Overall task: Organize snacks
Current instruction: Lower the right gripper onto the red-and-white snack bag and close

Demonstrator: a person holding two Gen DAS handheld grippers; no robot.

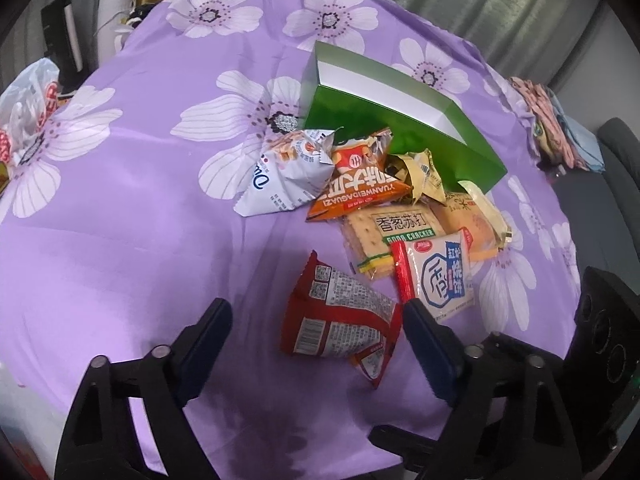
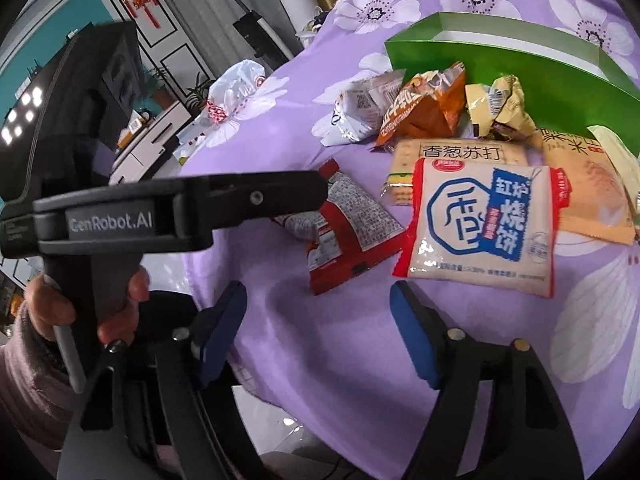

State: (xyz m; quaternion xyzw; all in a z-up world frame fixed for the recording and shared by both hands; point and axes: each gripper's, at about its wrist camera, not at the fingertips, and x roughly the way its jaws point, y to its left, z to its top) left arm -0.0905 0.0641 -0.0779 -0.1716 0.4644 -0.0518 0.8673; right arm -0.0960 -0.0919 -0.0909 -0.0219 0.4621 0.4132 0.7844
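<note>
**Both grippers open over the snack pile, the red packet nearest the left one**

The snacks lie in a loose heap on the purple flowered cloth (image 1: pixel 120 208) covering the tabletop, toward its right side, just in front of the green box (image 1: pixel 400 120), which stands open with its white inside showing. The left gripper (image 1: pixel 316 328) hovers with its jaws spread wide and empty; the red packet (image 1: pixel 340 320) lies between its blue pads, the right pad close to the packet's edge. The right gripper (image 2: pixel 316 312) is likewise wide open and holds nothing, aimed at the gap between the red packet (image 2: pixel 344 228) and the white baked-cake packet (image 2: pixel 480 224).

The step in hand looks like picking up the red packet for the box. To do it well, the left gripper should come down so the pads close across the packet's puffed middle rather than a thin sealed edge, which would likely slip out. The packet is crumpled and light, so a gentle squeeze should be enough. The white baked-cake packet (image 1: pixel 436 276) sits just beside the right pad; closing carelessly could catch its red edge too.

The soda cracker pack (image 1: pixel 392 236) is partly covered by the white packet, and the orange seed packet (image 1: pixel 356 184), the white triangular packet (image 1: pixel 280 176) and the crumpled yellow wrapper (image 1: pixel 420 172) overlap, so their full shapes are unclear. The box's floor is hidden behind its near wall, and whether anything is already inside cannot be told. The tabletop's near edge is blocked by the grippers.
</note>
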